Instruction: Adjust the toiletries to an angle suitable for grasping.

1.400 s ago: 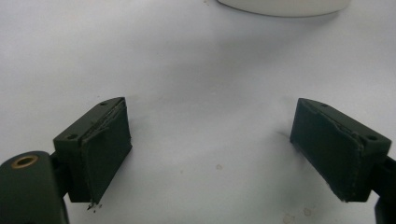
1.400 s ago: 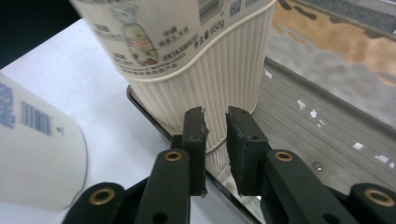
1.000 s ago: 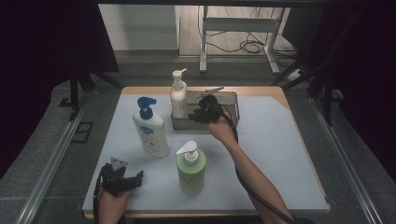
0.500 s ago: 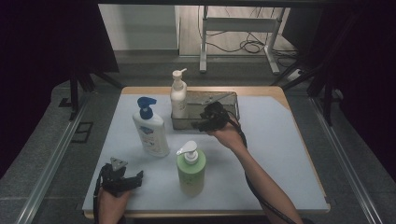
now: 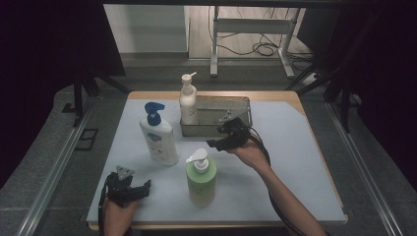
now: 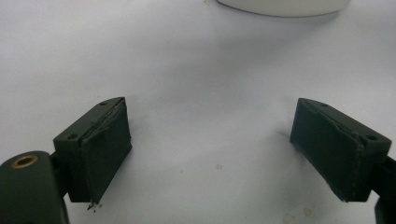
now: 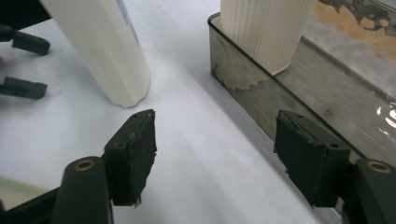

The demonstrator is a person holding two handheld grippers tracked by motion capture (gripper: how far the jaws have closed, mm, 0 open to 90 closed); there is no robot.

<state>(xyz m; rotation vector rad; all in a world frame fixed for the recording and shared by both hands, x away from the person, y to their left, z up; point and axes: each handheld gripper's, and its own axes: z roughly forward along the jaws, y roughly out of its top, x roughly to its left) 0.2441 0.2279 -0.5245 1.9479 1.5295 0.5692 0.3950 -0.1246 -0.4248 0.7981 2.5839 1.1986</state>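
A cream pump bottle [image 5: 188, 101] stands upright in the left end of a metal tray [image 5: 235, 104]. My right gripper [image 5: 219, 140] hangs just in front of the tray, open; its jaws have just been opening and nothing is between them. The right gripper view has those jaws [image 7: 215, 158] over the white mat, with the ribbed cream bottle [image 7: 266, 28] in the tray [image 7: 289, 88] ahead. My left gripper [image 5: 135, 189] rests low at the front left, open and empty; its jaws [image 6: 233, 154] sit over bare mat.
A white bottle with a blue pump [image 5: 158, 133] stands left of the tray, also in the right gripper view [image 7: 102, 51]. A green bottle with a white pump [image 5: 200, 178] stands at the front middle. The mat [image 5: 295, 162] covers the table, whose front edge is near my left hand.
My right gripper has drawn back from beside the cream bottle, out of the tray toward the front right, and its jaws have spread. The left gripper has stayed put.
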